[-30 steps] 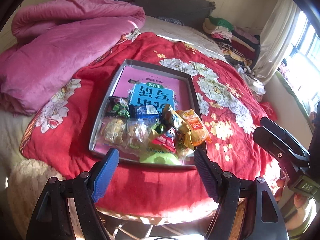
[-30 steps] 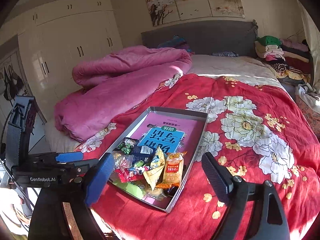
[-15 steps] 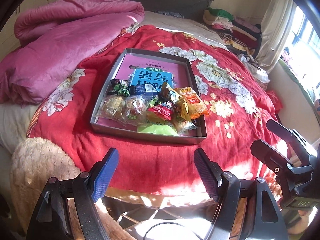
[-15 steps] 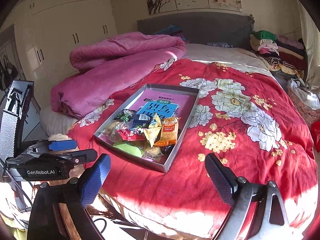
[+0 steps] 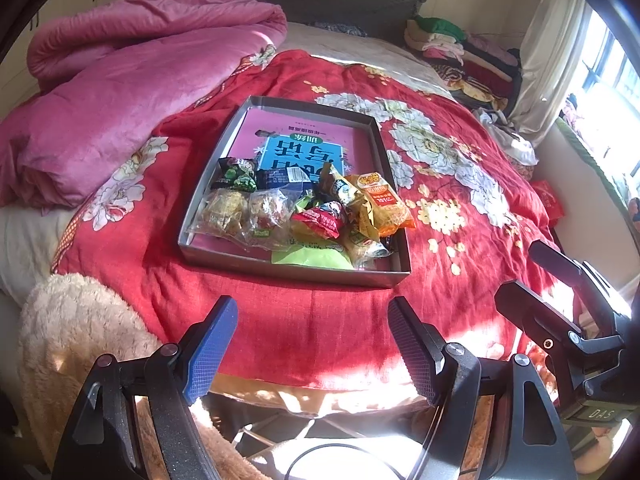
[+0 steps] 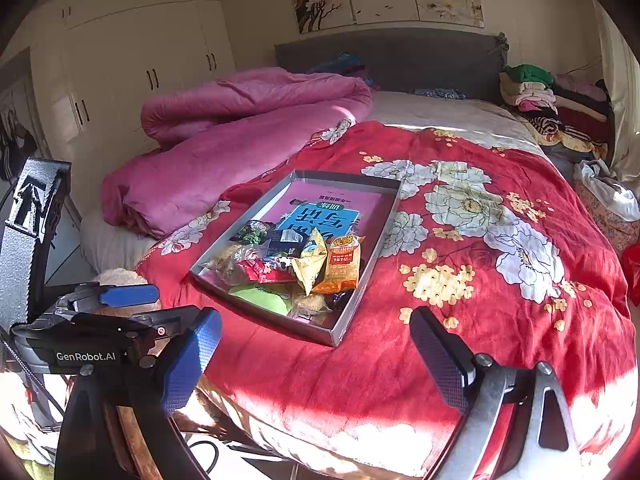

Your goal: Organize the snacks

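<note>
1. Grey tray (image 5: pixel 294 272) sits on the bed w/ red floral cover (image 5: pixel 460 184), near the bed's foot edge. All places below are rel. to the tray.
2. Snacks (image 5: pixel 304 216) piled in tray's near half: clear-wrapped pastries (image 5: pixel 244 212) at near-left, orange packet (image 5: pixel 384 200) at right side, partly leaning over the rim, green packet (image 5: pixel 312 258) against near wall, red packet (image 5: pixel 320 220) mid-pile.
3. Pink/blue book (image 5: pixel 304 148) lies flat in tray's far half, snacks overlapping its near end.
4. Left claw (image 5: pixel 312 344) hangs in front of tray's near wall, off the bed edge; jaws apart, nothing between.
5. Right claw (image 6: pixel 316 352) in front of tray's near-right corner; jaws apart, empty.
6. Around: pink quilt (image 5: pixel 132 80) heaped left of tray, not touching; fluffy cream throw (image 5: pixel 76 328) near-left, below bed edge; folded clothes stack (image 6: pixel 552 104) far right by headboard (image 6: pixel 400 56).
7. Nothing lies between claws & tray, only bare red cover.
</note>
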A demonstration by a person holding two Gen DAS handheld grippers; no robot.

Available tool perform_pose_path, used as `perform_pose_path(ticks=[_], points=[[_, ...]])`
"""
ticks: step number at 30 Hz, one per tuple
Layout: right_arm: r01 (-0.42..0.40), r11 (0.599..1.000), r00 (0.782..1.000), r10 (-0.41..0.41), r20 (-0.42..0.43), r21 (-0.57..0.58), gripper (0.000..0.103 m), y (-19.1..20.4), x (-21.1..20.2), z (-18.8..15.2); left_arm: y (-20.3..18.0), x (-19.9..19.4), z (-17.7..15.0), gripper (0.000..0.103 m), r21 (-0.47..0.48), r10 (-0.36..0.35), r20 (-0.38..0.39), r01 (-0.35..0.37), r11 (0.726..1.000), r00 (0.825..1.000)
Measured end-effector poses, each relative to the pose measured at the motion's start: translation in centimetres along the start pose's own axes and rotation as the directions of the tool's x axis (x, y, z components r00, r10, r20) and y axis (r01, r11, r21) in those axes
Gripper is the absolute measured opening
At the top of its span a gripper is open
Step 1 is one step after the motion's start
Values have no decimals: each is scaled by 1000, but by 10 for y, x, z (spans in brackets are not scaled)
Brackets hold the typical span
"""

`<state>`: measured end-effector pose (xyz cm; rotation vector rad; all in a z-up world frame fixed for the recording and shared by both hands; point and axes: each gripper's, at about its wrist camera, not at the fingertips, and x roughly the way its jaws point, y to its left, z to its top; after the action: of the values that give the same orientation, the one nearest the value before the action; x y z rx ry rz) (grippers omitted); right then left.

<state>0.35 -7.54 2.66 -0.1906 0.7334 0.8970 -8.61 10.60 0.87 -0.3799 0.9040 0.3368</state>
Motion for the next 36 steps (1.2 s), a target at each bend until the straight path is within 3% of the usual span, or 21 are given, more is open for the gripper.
perform_pose_path(ticks=[36], points=[[6,1000,1000,-6,0,-15,95,4,1,-3,1,-11,3,79,9,6,37,-6,1000,999]])
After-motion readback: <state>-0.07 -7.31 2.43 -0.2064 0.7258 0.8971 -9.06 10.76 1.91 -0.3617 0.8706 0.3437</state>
